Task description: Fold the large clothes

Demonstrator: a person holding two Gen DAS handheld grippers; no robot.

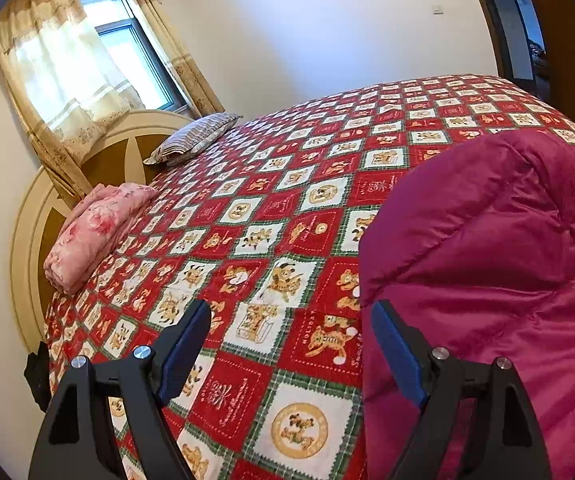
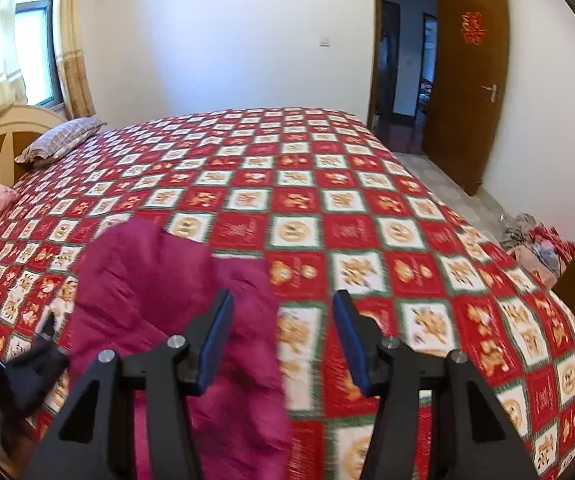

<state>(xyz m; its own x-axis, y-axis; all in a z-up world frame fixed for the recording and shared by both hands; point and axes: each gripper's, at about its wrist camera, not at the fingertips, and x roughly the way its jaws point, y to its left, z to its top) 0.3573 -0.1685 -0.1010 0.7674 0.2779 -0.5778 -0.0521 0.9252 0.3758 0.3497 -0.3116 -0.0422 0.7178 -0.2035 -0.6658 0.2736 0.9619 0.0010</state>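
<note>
A magenta quilted down jacket (image 1: 487, 280) lies bunched on the bed's red and white checked cover (image 1: 247, 208), filling the right side of the left wrist view. My left gripper (image 1: 291, 312) is open above the cover. Its right finger stands against the jacket's left edge, and nothing lies between its pads. In the blurred right wrist view the jacket (image 2: 147, 280) is at the lower left. My right gripper (image 2: 283, 300) is open. Its left finger is over the jacket's right edge and its right finger over the bare cover (image 2: 367, 200). The pads grip nothing.
A folded pink floral blanket (image 1: 95, 236) and a striped pillow (image 1: 195, 138) lie by the headboard (image 1: 27, 248). A curtained window (image 1: 87, 60) is behind it. An open wooden door (image 2: 467, 80) and a heap of clothes on the floor (image 2: 535, 240) are beyond the bed's right side.
</note>
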